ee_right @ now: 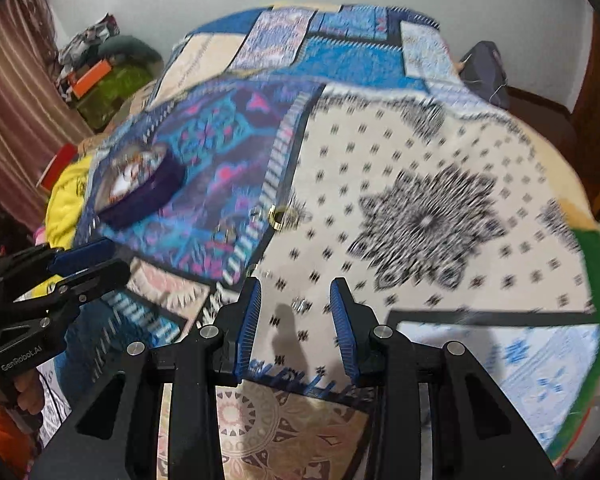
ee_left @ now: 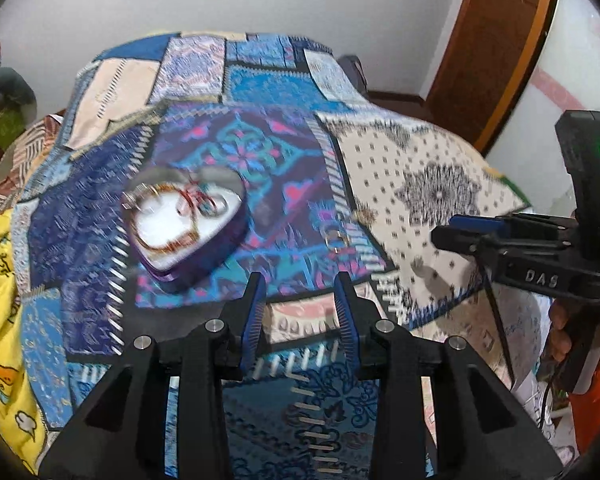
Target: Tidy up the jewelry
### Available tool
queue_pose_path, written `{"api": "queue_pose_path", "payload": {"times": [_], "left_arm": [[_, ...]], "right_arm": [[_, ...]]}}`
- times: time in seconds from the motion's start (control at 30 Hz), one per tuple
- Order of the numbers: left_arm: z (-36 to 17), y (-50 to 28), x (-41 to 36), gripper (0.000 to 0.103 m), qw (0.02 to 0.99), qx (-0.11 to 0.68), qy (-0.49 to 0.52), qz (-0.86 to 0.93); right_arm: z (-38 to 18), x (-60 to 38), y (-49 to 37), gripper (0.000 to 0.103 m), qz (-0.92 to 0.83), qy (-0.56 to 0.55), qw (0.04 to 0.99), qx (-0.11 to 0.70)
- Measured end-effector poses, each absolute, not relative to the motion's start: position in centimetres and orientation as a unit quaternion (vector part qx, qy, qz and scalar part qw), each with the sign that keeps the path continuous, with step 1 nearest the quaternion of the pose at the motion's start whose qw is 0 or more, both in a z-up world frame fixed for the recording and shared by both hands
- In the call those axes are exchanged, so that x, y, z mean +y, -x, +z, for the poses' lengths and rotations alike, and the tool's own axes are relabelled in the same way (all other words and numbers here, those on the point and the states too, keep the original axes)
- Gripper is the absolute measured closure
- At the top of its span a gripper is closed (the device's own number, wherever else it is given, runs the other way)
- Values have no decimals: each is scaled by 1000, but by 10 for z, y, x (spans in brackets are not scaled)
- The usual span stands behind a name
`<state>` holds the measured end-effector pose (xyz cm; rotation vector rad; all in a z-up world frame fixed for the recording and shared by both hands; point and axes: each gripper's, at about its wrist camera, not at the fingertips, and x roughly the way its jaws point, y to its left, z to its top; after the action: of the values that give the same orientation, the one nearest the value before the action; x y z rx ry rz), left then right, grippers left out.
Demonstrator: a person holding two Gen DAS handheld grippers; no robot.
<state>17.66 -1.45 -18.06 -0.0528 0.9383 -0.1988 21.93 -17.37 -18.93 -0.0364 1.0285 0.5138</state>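
Gold ring point(ee_right: 278, 216) lies loose on the patchwork quilt point(ee_right: 420, 152), ahead and slightly left of the right tool point(ee_right: 296, 308), spread wide and empty, nearer than the wide-open left tool point(ee_left: 300, 300) facing the heart-shaped box point(ee_left: 188, 220).

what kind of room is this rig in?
Most likely a home bedroom. The work surface is a bed under a patchwork quilt, with a yellow blanket bunched at one side, a wooden door in the white wall, and clutter piled in the corner.
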Motion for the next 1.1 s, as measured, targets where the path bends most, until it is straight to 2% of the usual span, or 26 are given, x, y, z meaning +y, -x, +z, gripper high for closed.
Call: {"api": "queue_pose_path", "payload": {"times": [0.23,0.3,0.43,1.1], "left_arm": [[-203,-179,-19,69,871,479,31,-103],[-205,-181,-20,69,869,482,29,-105],[-209,-187,-24,69,867,485,25,-110],[-223,-240,-51,69,861,488,25,-141]], "right_arm": [[-205,-170,-218,71,253,30,836,487],[-208,-170,-217,83,251,36,835,488],[-212,-172,-214,94,248,37,839,483],[-191,-185,-230,94,249,-12,858,449]]}}
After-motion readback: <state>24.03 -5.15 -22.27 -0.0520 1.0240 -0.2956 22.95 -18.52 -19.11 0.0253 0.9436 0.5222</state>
